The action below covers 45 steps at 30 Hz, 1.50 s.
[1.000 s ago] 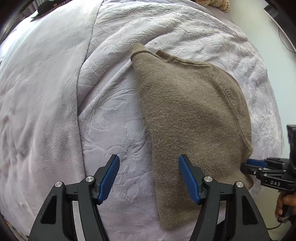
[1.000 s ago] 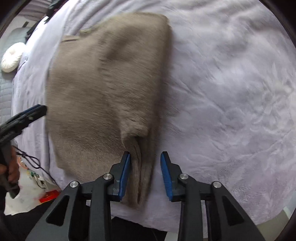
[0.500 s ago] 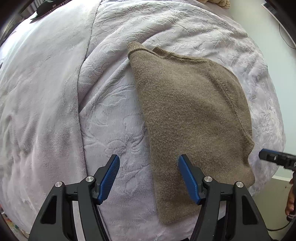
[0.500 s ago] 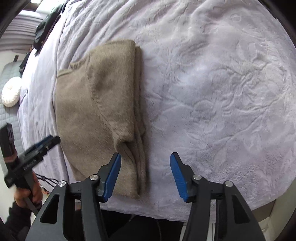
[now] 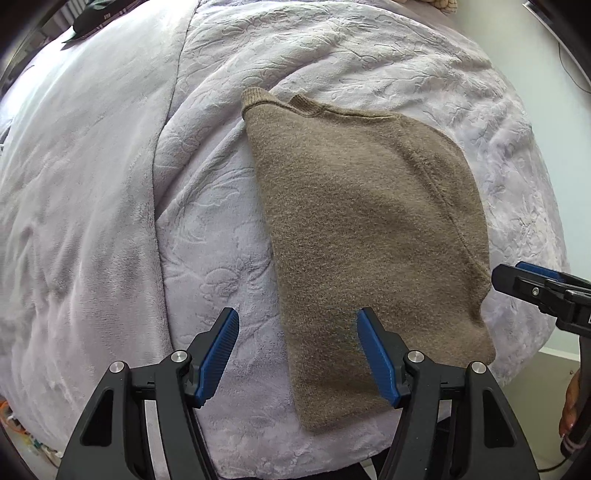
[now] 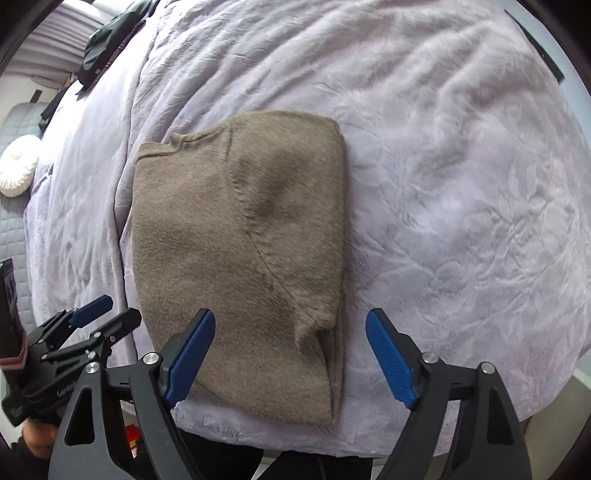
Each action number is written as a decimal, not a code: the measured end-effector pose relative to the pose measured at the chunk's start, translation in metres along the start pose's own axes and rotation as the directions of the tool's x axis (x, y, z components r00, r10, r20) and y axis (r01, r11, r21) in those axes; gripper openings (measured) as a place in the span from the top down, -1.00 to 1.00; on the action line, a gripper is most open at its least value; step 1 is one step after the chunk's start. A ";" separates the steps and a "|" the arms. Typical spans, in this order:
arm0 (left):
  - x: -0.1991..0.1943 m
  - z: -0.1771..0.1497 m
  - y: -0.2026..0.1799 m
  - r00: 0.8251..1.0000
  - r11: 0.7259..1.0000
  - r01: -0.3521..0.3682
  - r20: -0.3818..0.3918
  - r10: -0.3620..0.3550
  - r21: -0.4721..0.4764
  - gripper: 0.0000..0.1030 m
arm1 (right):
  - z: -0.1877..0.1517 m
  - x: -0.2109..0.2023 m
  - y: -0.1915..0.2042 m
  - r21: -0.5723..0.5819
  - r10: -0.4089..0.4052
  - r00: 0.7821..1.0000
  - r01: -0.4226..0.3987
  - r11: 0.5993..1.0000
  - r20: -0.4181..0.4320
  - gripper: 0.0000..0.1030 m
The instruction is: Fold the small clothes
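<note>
A brown knitted sweater [image 5: 365, 236] lies folded lengthwise on the lilac bedspread [image 5: 207, 229], near the bed's front edge. It also shows in the right wrist view [image 6: 240, 251]. My left gripper [image 5: 295, 354] is open and empty, above the sweater's lower left edge. My right gripper [image 6: 288, 358] is open and empty, above the sweater's lower right corner. The right gripper's tips show at the right of the left wrist view [image 5: 517, 277]. The left gripper shows at the lower left of the right wrist view [image 6: 99, 314].
The bedspread [image 6: 461, 184] covers the whole bed. Dark clothing [image 6: 107, 33] lies at its far end. A white round cushion [image 6: 16, 170] sits on a grey quilted surface to the left. The bed's front edge drops off just below the sweater.
My right gripper let go of the sweater's edge, opened wide and drew back. The sweater now lies flat. My left gripper stayed open and hardly moved.
</note>
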State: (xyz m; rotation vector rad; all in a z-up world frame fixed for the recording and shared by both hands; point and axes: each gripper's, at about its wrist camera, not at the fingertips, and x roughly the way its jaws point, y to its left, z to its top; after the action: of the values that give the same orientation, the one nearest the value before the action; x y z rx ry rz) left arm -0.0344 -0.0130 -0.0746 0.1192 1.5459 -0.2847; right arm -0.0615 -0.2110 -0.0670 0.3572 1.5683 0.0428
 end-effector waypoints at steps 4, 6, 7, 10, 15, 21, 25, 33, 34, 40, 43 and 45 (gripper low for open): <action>-0.006 0.001 -0.002 0.999 0.999 -0.037 0.025 0.037 -0.001 -0.88 | 0.001 0.002 0.008 -0.009 -0.020 1.000 0.020 1.000 -0.004 -0.99; -0.009 0.003 -0.003 0.998 0.998 -0.058 0.030 0.058 0.003 -0.88 | 0.001 0.001 0.011 -0.019 -0.043 0.999 0.044 0.999 0.008 -0.99; -0.009 0.004 -0.002 0.998 0.998 -0.061 0.024 0.061 -0.002 -0.88 | 0.000 -0.001 0.012 -0.027 -0.058 0.998 0.058 0.998 0.012 -0.99; -0.007 0.005 0.000 0.999 0.999 -0.047 0.011 0.047 -0.026 -0.88 | -0.001 0.000 0.016 -0.042 -0.100 0.995 0.100 0.994 0.011 -0.99; -0.006 0.004 0.000 0.998 0.997 -0.060 0.001 0.060 -0.040 -0.88 | 0.001 -0.005 0.018 -0.050 -0.139 0.990 0.140 0.989 0.013 -0.99; -0.008 0.003 0.001 0.998 0.996 -0.068 0.000 0.068 -0.060 -0.88 | 0.002 -0.006 0.019 -0.036 -0.151 0.988 0.152 0.988 0.022 -0.99; -0.007 0.003 0.001 0.997 0.995 -0.079 -0.003 0.079 -0.066 -0.88 | 0.002 -0.004 0.021 -0.040 -0.156 0.987 0.157 0.987 0.022 -0.99; -0.008 0.004 0.003 0.996 0.993 -0.093 -0.009 0.092 -0.077 -0.89 | 0.003 0.000 0.024 -0.047 -0.169 0.985 0.170 0.984 0.019 -0.99; -0.008 0.004 0.003 0.996 0.993 -0.094 -0.011 0.093 -0.078 -0.89 | 0.003 0.000 0.024 -0.047 -0.171 0.985 0.171 0.984 0.018 -0.99; -0.007 0.004 0.004 0.994 0.991 -0.105 -0.017 0.104 -0.076 -0.89 | 0.002 0.001 0.024 -0.051 -0.175 0.984 0.176 0.983 0.018 -0.99; -0.007 0.004 0.003 0.994 0.992 -0.106 -0.016 0.105 -0.074 -0.88 | 0.002 0.001 0.024 -0.050 -0.176 0.984 0.176 0.983 0.016 -0.99; -0.007 0.004 0.002 0.994 0.992 -0.106 -0.017 0.105 -0.075 -0.88 | 0.003 0.001 0.024 -0.051 -0.177 0.984 0.178 0.983 0.015 -0.99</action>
State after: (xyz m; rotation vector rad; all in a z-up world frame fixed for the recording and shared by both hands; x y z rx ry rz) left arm -0.0297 -0.0111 -0.0679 0.1435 1.5555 -0.1415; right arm -0.0540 -0.1887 -0.0623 0.1753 1.5801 -0.0562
